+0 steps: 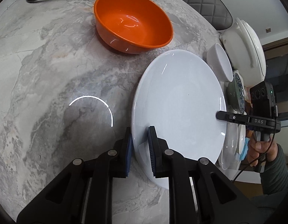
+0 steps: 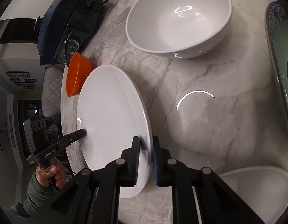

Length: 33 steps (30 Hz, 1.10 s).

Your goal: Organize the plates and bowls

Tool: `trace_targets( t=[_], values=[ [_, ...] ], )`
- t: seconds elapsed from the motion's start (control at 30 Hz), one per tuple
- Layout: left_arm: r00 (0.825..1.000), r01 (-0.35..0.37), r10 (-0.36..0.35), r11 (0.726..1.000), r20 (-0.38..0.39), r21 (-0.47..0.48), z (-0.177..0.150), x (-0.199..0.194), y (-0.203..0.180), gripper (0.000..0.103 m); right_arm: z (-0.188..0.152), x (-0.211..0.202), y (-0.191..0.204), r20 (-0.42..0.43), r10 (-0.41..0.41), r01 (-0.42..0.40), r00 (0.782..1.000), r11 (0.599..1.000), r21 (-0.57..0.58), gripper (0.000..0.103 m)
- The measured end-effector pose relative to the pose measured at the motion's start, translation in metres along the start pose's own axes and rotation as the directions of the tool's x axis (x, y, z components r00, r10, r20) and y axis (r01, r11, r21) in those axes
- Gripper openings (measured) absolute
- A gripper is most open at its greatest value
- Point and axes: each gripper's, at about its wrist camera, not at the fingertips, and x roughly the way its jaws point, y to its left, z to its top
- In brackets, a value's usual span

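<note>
White plate [image 1: 178, 100]: held above the marble table [image 1: 50, 74], its rim clamped by left gripper [image 1: 141, 149] and, opposite, apparently by right gripper [image 2: 145, 160]. Orange bowl [image 1: 132, 21] stood beyond it.

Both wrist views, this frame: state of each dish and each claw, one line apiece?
White plate: off the table, tilted, gripped at opposite rim edges.
Left claw: shut on the plate's rim.
Right claw: shut on the plate's rim.
Orange bowl: upright, empty, on the marble table.
White bowl: upright, empty, on the table.
Patterned dish: on the table, mostly out of frame.
</note>
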Motion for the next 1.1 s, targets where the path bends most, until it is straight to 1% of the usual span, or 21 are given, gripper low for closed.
trace_targets(
  t=[0.2,0.4,0.47,0.57,0.63,0.7,0.77,0.83,0.9,0.93,1.07,1.1],
  values=[
    [0.999,-0.011,0.012,1.0,0.032,-0.016,-0.032,-0.03,-0.011,0.015,-0.023,-0.012,0.026,0.008,0.012,-0.012,1.0,0.999,-0.051,0.015],
    [0.999,-0.016,0.018,0.999,0.038,-0.05,-0.076,-0.046,-0.019,0.015,-0.06,-0.019,0.043,0.0,0.027,-0.027,1.0,0.996,-0.082,0.015],
    [0.999,-0.021,0.023,0.999,0.031,-0.049,-0.096,-0.044,-0.027,0.015,-0.076,-0.019,0.043,-0.004,0.025,-0.026,1.0,0.996,-0.08,0.015],
    [1.0,-0.018,0.018,0.997,0.004,-0.076,-0.119,-0.029,-0.023,0.015,-0.101,-0.014,0.034,-0.02,0.02,-0.021,1.0,0.998,-0.063,0.015],
    [1.0,-0.029,0.029,0.996,-0.011,-0.089,-0.128,-0.017,-0.02,0.016,-0.113,-0.005,0.027,-0.037,0.01,-0.012,0.999,0.999,-0.05,0.015],
    [0.999,-0.035,0.033,0.993,-0.019,-0.111,-0.133,-0.008,-0.015,0.016,-0.122,0.006,0.022,-0.046,0.002,-0.004,0.999,0.999,-0.045,0.015],
    [0.999,-0.043,0.042,0.993,-0.007,-0.109,-0.136,-0.004,-0.012,0.016,-0.128,0.015,0.019,-0.051,-0.001,-0.001,0.999,0.999,-0.035,0.015],
    [0.999,-0.051,0.05,0.993,-0.014,-0.105,-0.133,0.001,-0.01,0.017,-0.13,0.022,0.021,-0.049,-0.004,0.002,0.999,0.999,-0.047,0.015],
    [0.998,-0.053,0.051,0.994,-0.022,-0.094,-0.132,0.005,-0.009,0.017,-0.134,0.025,0.019,-0.054,-0.01,0.007,0.999,0.998,-0.055,0.015],
    [0.998,-0.057,0.055,0.995,-0.024,-0.086,-0.14,0.008,-0.01,0.017,-0.134,0.026,0.018,-0.053,-0.015,0.012,0.998,0.998,-0.056,0.015],
    [0.998,-0.062,0.061,0.995,-0.017,-0.077,-0.142,0.016,-0.012,0.017,-0.14,0.027,0.013,-0.045,-0.026,0.023,0.999,0.998,-0.058,0.015],
    [0.998,-0.066,0.065,0.995,-0.015,-0.073,-0.143,0.02,-0.018,0.017,-0.141,0.027,0.013,-0.043,-0.034,0.031,0.998,0.997,-0.065,0.016]
  ],
)
